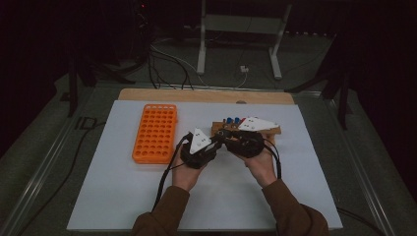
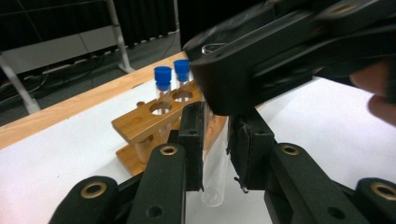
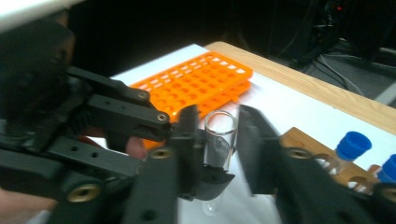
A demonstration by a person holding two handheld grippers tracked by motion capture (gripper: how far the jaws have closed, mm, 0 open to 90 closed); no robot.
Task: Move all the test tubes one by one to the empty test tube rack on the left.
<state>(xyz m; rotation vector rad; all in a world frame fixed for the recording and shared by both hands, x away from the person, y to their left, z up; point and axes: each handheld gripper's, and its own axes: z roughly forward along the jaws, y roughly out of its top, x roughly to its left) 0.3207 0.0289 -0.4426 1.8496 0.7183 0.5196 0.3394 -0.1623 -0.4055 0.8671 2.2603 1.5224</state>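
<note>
A clear, uncapped test tube (image 3: 218, 140) stands upright between both grippers, just above the white mat. My left gripper (image 2: 217, 121) is shut on the tube (image 2: 215, 186) low on its body. My right gripper (image 3: 219, 116) straddles the tube's upper part, and a gap shows between the tube and its blurred right-hand jaw. In the high view the left gripper (image 1: 216, 141) and the right gripper (image 1: 223, 136) meet tip to tip in front of the wooden rack (image 1: 275, 130). Two blue-capped tubes (image 2: 162, 77) stand in that rack (image 2: 140, 123).
An orange many-hole rack (image 1: 155, 132) lies on the white mat (image 1: 123, 196) to the left of the grippers. A red-capped tube (image 1: 242, 120) stands by the blue ones. A wooden board edge (image 1: 147, 94) runs behind the mat, with cables and a metal stand beyond.
</note>
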